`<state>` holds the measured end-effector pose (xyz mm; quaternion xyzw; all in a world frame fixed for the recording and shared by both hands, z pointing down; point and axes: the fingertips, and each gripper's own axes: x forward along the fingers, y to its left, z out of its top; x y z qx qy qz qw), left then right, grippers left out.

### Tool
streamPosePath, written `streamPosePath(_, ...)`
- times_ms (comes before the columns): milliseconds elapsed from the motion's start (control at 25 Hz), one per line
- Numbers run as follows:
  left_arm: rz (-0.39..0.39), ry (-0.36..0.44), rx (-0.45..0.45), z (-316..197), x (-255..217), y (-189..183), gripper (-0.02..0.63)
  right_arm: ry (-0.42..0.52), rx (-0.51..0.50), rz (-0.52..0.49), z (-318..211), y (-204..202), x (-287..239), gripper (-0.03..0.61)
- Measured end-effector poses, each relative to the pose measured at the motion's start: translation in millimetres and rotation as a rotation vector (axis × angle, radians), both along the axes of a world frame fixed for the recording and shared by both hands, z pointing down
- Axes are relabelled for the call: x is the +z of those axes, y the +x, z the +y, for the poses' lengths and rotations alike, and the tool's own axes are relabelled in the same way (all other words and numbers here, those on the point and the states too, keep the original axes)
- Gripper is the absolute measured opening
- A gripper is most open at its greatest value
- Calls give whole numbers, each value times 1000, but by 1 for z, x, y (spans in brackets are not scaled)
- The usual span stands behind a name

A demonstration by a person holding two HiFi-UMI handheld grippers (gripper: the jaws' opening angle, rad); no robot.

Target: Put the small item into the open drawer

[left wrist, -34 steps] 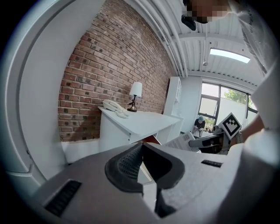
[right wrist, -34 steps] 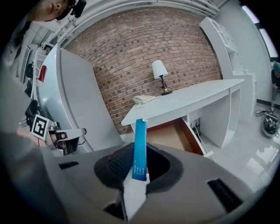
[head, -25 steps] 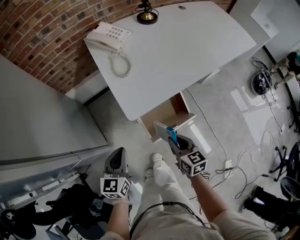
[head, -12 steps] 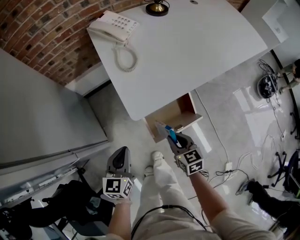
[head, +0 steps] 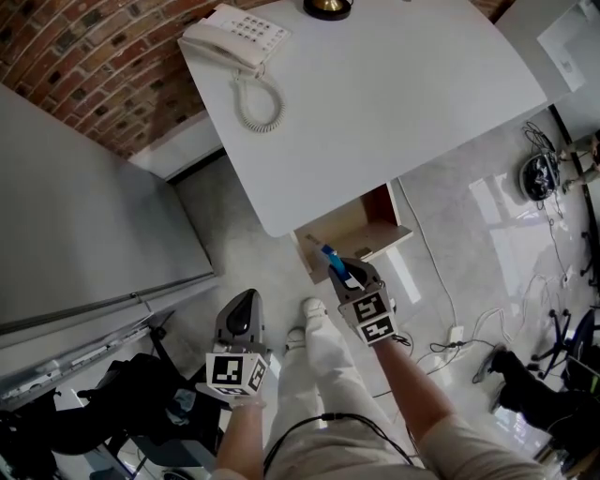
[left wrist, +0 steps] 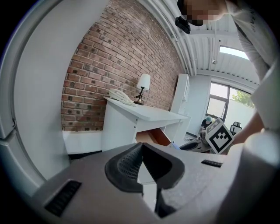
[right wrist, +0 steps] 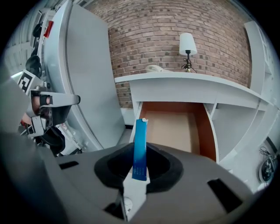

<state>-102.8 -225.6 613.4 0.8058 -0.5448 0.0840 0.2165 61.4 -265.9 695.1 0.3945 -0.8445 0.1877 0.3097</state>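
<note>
A slim blue packet [right wrist: 140,144] stands upright between the jaws of my right gripper [right wrist: 139,174], which is shut on its lower end. In the head view the blue packet [head: 334,262] pokes out of the right gripper [head: 343,274] just at the front edge of the open drawer [head: 349,231]. The wooden drawer [right wrist: 175,127] is pulled out from under the white desk [head: 375,103], and its brown inside shows nothing in it. My left gripper [head: 245,302] hangs lower left of the drawer. In its own view the left gripper [left wrist: 141,151] is shut on nothing.
A white telephone [head: 234,37] with a coiled cord and a lamp base [head: 326,7] stand on the desk by the brick wall. A large grey cabinet [head: 84,216] stands at the left. Cables [head: 469,337] lie on the floor at the right. The person's shoe [head: 309,314] is below the drawer.
My right gripper has carried the blue packet forward, up to the drawer's front edge. The left gripper has hardly moved.
</note>
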Motion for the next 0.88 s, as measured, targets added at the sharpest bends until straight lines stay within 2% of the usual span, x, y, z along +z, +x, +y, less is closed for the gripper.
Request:
streamPosePath(360,4,-1,-22,0,9,-7,5,-12,-69,105,-5,-13,20,75)
streamPosePath(880,6,-2,-41,-1,16,-13,5,-34,-101,164,-10,-22,38,78)
